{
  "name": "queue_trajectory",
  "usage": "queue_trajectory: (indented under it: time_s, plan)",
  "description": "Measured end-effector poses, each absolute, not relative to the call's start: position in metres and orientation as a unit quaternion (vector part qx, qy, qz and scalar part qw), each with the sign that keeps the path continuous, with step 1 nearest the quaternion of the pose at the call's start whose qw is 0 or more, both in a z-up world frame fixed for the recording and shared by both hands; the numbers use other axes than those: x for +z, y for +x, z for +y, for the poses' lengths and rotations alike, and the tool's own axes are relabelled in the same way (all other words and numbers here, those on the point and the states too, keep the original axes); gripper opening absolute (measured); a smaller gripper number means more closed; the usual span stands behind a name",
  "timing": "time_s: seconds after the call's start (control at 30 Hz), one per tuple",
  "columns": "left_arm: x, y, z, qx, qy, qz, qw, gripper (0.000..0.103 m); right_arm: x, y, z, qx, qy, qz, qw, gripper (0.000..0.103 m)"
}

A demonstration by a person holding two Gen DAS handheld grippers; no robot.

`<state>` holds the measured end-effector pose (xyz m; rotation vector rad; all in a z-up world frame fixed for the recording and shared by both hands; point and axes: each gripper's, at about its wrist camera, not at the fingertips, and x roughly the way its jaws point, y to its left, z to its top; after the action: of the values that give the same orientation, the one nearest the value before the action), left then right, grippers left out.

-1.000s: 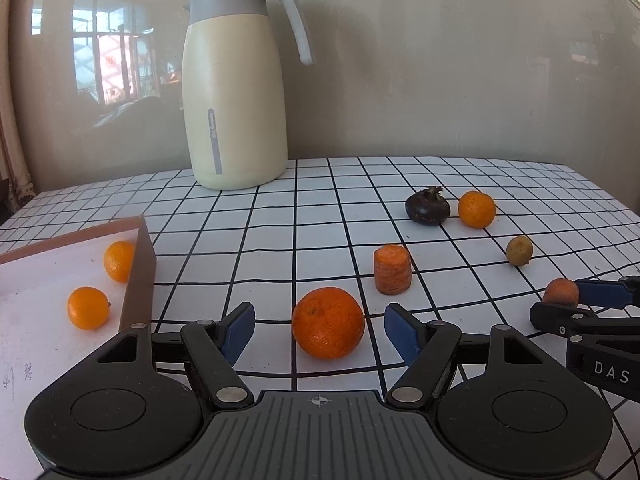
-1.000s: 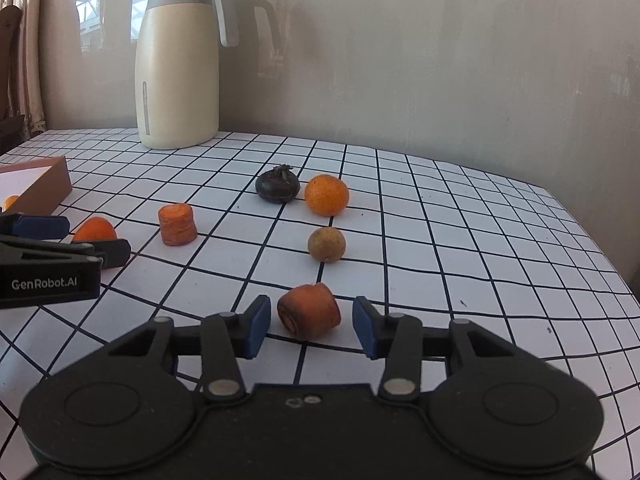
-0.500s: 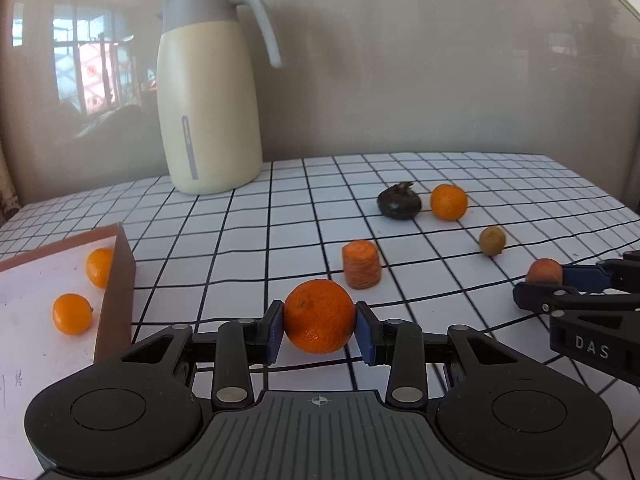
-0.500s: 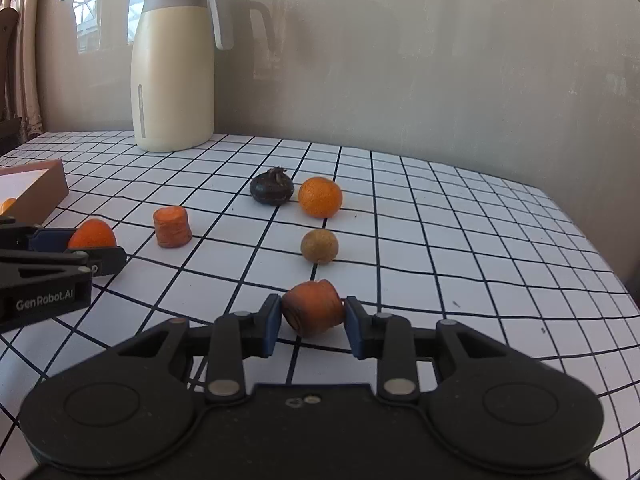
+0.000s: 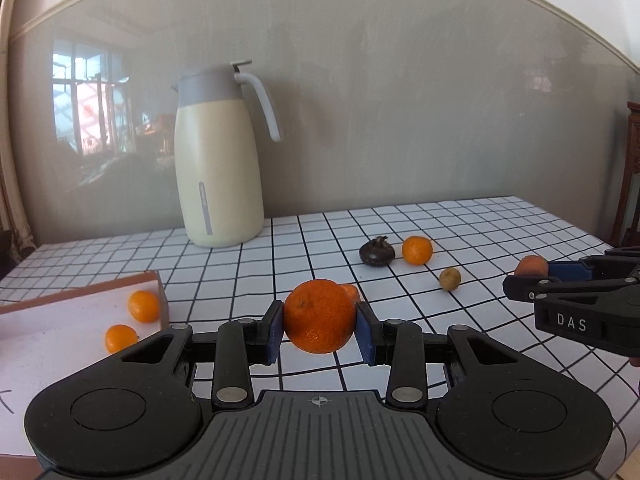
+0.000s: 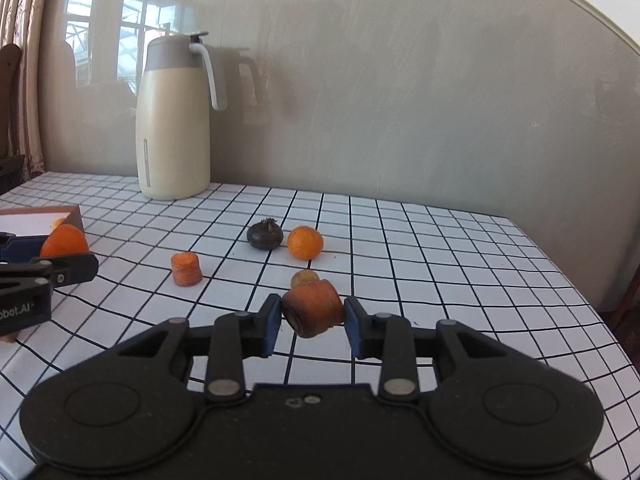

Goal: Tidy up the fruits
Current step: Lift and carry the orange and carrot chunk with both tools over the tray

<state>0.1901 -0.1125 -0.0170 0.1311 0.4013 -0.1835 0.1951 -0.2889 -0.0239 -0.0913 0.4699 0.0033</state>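
Orange fills the blue pads of my left gripper [image 5: 320,330], which is clamped on a large mandarin [image 5: 319,316] held clear above the grid-patterned tablecloth [image 5: 500,224]. My right gripper [image 6: 308,322] is closed on a carrot chunk [image 6: 314,309], likewise lifted off the cloth; its jaws finished closing about half a second back, as did the left ones. Toward the left edge of the table sits a shallow cardboard tray [image 5: 80,290] with two small mandarins [image 5: 143,306] inside, near its right wall. On the cloth, about the middle, stands a second carrot piece [image 6: 186,269]; farther back a dark mangosteen [image 6: 265,234] lies just beside another orange [image 6: 305,243], with a small brownish fruit [image 5: 450,279] nearer me. A cream thermos jug [image 6: 174,120] stands at the far edge by the wall.
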Motion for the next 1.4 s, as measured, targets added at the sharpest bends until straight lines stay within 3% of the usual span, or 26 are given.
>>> queue_trajectory:
  time_s: [1.4]
  plan:
    - [0.005,0.105,0.067,0.059,0.023,0.158,0.985,0.038,0.0,0.157,-0.123,0.18,-0.09,0.169,0.965,0.026]
